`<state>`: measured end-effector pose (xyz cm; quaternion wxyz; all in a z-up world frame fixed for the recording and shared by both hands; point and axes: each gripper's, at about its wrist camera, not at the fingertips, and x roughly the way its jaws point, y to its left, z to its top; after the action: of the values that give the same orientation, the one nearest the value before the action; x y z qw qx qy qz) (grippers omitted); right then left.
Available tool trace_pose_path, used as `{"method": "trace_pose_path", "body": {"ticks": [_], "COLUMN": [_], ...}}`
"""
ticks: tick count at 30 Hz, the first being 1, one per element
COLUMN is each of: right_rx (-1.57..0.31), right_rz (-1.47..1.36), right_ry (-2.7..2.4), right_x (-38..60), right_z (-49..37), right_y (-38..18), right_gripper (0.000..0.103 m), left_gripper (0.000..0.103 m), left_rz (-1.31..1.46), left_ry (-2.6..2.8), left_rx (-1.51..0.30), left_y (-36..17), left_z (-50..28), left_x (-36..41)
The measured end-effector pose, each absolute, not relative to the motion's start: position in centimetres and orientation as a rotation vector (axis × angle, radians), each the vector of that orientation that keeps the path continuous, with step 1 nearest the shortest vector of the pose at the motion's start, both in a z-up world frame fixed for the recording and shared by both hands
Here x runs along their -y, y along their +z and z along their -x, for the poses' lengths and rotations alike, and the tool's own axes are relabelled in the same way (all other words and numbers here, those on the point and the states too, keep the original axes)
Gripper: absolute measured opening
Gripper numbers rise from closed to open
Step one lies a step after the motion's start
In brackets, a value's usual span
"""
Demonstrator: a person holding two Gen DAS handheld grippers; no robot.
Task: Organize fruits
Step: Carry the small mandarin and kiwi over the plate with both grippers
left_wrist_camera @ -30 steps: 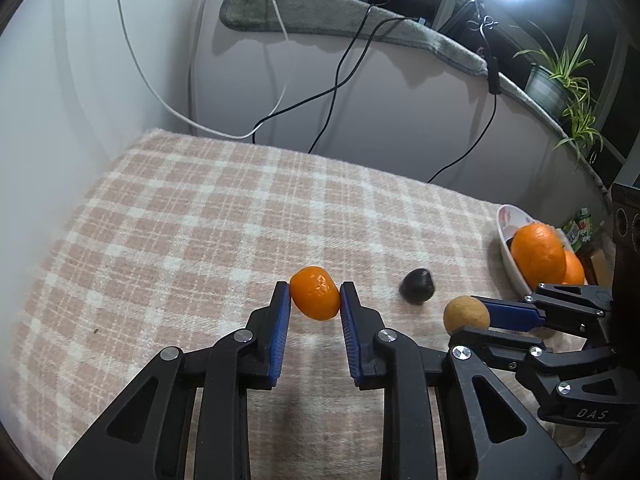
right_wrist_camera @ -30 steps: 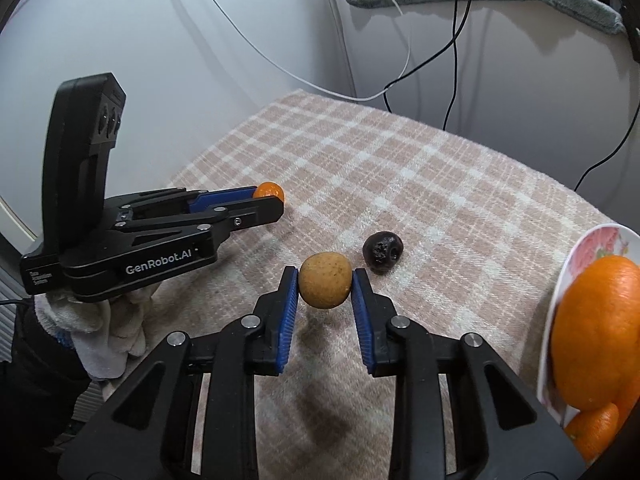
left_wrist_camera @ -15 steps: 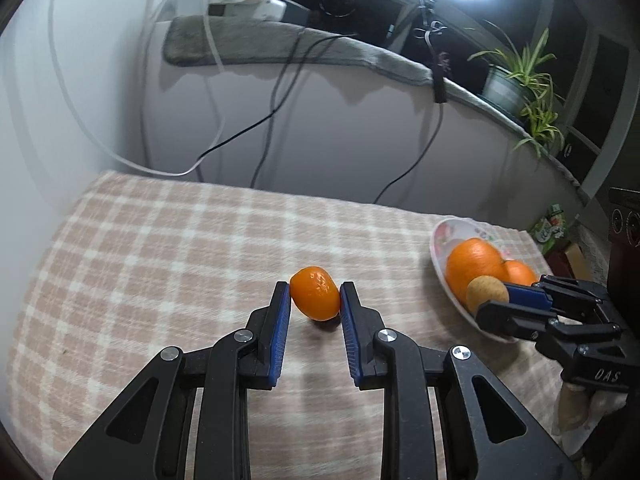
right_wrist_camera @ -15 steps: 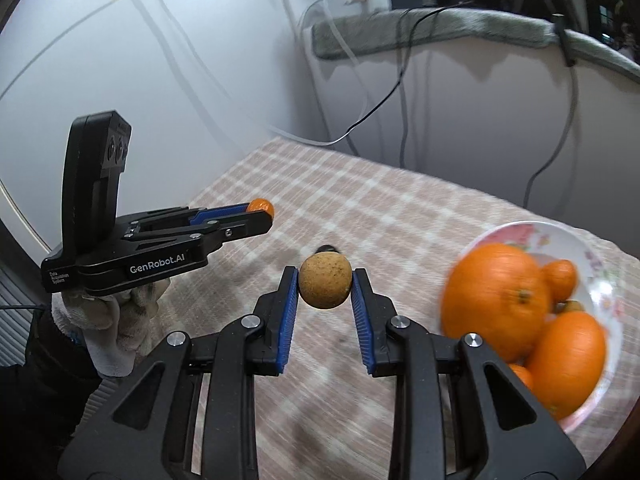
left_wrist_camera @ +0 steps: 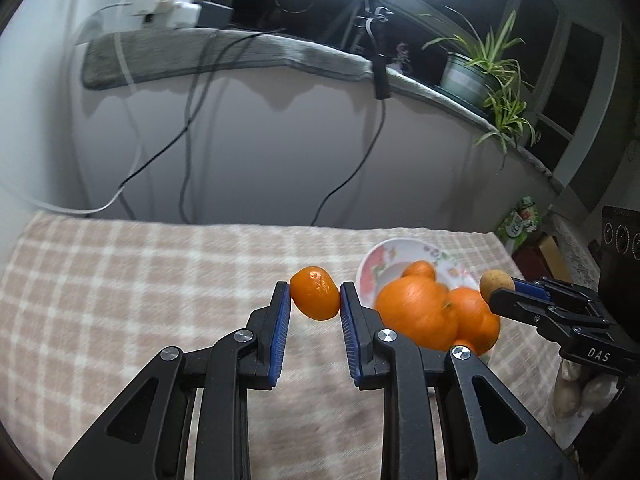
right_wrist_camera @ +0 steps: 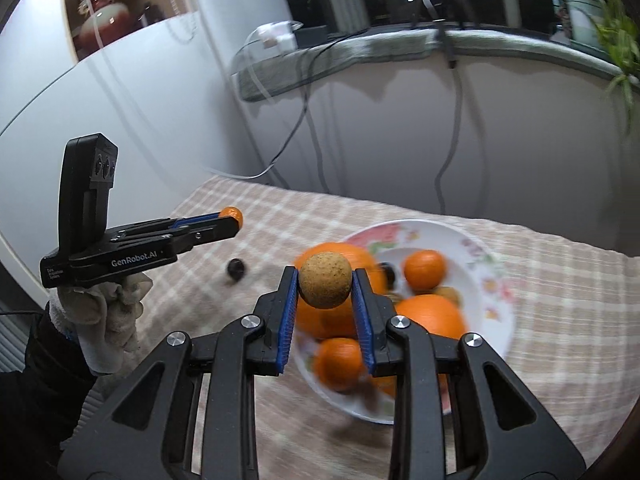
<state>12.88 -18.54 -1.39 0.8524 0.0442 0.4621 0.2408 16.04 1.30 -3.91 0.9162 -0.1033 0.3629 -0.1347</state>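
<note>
Small orange (left_wrist_camera: pixel 315 298) clamped in left tool (left_wrist_camera: pixel 314 305), brown round fruit (right_wrist_camera: pixel 325 285) clamped in right tool (right_wrist_camera: pixel 325 294), both above plaid-clothed table (left_wrist_camera: pixel 120 280); flowered bowl (right_wrist_camera: pixel 490 280) of oranges (right_wrist_camera: pixel 430 316) below; dark fruit (right_wrist_camera: pixel 237 267) on cloth; beyond, pale wall, cables, grey-covered ledge (left_wrist_camera: pixel 224 54), potted plant (left_wrist_camera: pixel 486 76), ring light.

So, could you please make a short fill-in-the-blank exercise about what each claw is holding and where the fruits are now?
1. The left claw is shut on a small ____ mandarin.
2. The right claw grips a round brown fruit above the ____.
3. The small dark fruit lies on the checked ____, outside the plate.

Missing words: orange; plate; tablecloth
</note>
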Motion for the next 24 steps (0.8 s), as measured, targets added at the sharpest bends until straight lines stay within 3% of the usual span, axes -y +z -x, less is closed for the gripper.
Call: {"method": "trace_pose_path", "body": {"ticks": [24], "right_rx": [-1.019], "right_rz": [-0.178], "right_ry": [0.375], "right_x": [25.6], "right_z": [-15.3], "right_y": [-4.9], "right_gripper": [0.028], "left_gripper": [0.023], "left_rz": [0.193], "left_ry": [-0.447], "left_rx": [-0.843], "left_y": [-4.7], "left_z": [-23.6], "left_x": [6.2]}}
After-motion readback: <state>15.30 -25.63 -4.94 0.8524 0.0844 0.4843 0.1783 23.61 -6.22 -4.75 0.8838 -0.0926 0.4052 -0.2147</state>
